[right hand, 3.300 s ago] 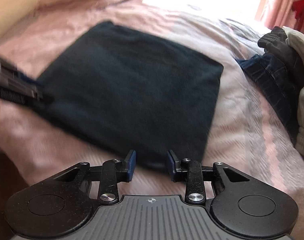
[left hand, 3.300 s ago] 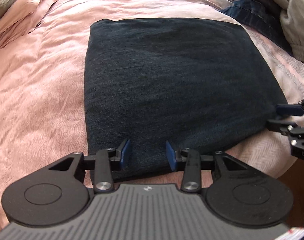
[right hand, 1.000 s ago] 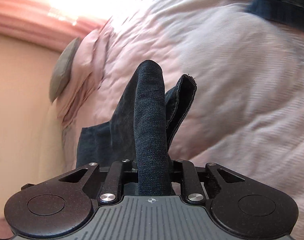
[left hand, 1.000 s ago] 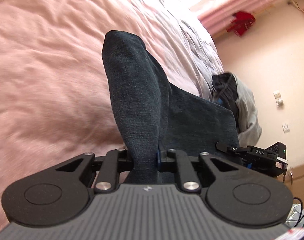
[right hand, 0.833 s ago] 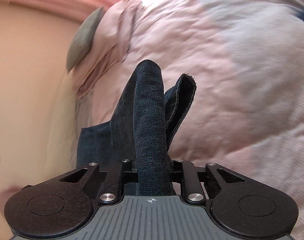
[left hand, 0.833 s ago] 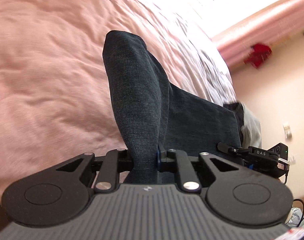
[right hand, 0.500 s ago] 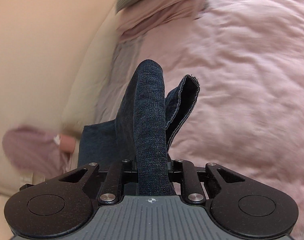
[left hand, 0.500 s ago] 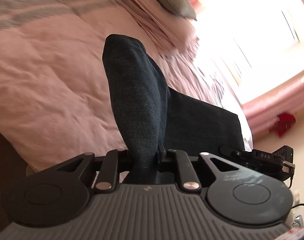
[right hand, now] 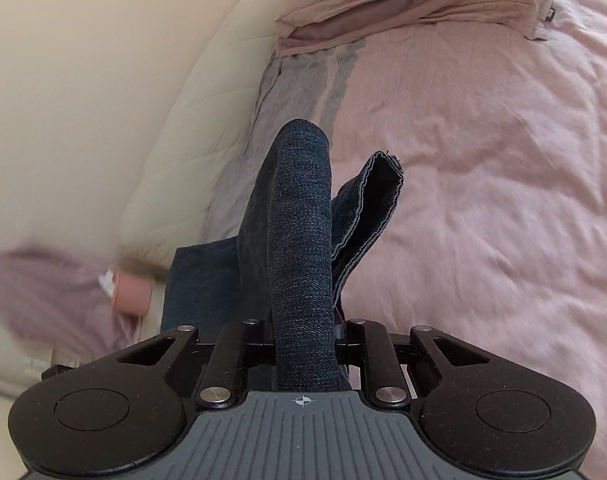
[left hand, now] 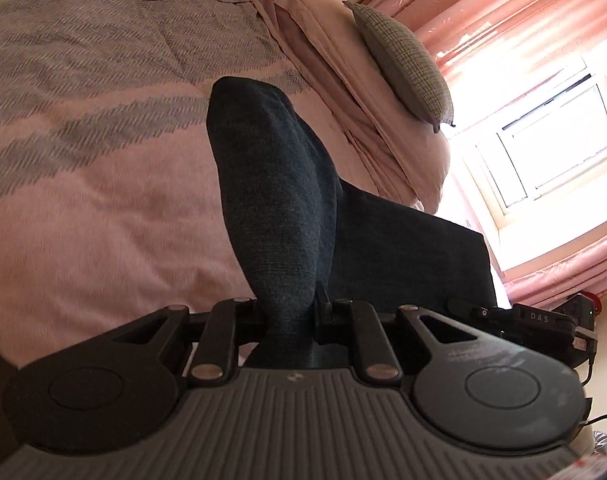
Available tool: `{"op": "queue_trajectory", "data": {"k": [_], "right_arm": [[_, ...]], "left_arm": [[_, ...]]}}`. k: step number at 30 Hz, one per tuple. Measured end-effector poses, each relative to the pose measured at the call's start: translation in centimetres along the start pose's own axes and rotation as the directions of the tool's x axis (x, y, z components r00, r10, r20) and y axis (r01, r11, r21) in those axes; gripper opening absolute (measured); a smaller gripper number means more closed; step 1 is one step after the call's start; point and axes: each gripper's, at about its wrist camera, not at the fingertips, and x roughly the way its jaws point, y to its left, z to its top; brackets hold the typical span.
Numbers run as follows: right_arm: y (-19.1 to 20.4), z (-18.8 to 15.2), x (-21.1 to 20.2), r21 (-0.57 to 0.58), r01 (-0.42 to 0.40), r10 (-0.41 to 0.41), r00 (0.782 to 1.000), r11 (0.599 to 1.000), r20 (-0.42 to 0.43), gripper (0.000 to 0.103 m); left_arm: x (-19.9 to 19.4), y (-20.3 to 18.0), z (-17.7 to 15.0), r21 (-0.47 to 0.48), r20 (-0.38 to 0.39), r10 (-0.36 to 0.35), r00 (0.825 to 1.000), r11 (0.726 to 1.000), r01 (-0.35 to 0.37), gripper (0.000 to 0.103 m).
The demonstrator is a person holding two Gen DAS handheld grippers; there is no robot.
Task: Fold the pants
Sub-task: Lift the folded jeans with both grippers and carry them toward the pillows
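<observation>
Pinching a thick wad of dark denim, your left tongs [left hand: 291, 312] hold one end of the folded pants [left hand: 275, 200], the cloth bulging up between the fingers and arching forward. Your right tongs [right hand: 305, 328] clamp the other end in the same manner, so the bundle hangs slung between your two hands; in the left wrist view the right tool shows at the lower right, with the denim spanning across to it. A two-point grip of this kind probably serves to keep the layers stacked, so the fold does not open while the bundle is carried.

Beside the main roll in the right wrist view, a hemmed leg end [right hand: 377, 196] stands free and slightly apart; judge it the part most likely to flop loose when you set the bundle down.

Below the pants lies the bed, covered by a pink duvet [left hand: 83, 208] with grey zigzag bands. The pants appear lifted clear of it. Toward the head of the bed, pink pillows [left hand: 343, 92] carry a grey cushion [left hand: 403, 60], and a cream headboard [right hand: 103, 100] runs behind them. Curtains [left hand: 503, 8] frame a bright window [left hand: 543, 128].
</observation>
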Motion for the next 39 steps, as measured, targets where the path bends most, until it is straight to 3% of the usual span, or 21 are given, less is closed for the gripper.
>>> {"op": "queue_trajectory", "data": {"k": [10, 19, 28, 35, 39], "right_arm": [[2.3, 14.7, 19.0, 0.046, 0.023, -0.026, 0.998, 0.999, 0.054, 0.016], [2.9, 26.3, 32.2, -0.016, 0.035, -0.034, 0.998, 0.999, 0.058, 0.016], [1.5, 33.0, 39.2, -0.054, 0.035, -0.033, 0.999, 0.998, 0.043, 0.016], [-0.9, 35.1, 42.9, -0.09, 0.086, -0.086, 0.996, 0.992, 0.007, 0.018], [-1.5, 35.0, 43.3, -0.113, 0.239, -0.236, 0.971, 0.964, 0.038, 0.045]], "left_arm": [[10.7, 9.9, 21.5, 0.081, -0.037, 0.009, 0.999, 0.997, -0.006, 0.013], [18.8, 16.2, 33.2, 0.083, 0.009, 0.014, 1.0, 0.996, -0.015, 0.013], [23.9, 19.1, 39.2, 0.09, 0.03, 0.013, 0.999, 0.996, -0.016, 0.013], [26.0, 21.9, 38.7, 0.052, 0.047, 0.042, 0.998, 0.998, -0.045, 0.015], [26.1, 23.6, 38.1, 0.009, 0.046, 0.082, 0.996, 0.997, -0.083, 0.03]]}}
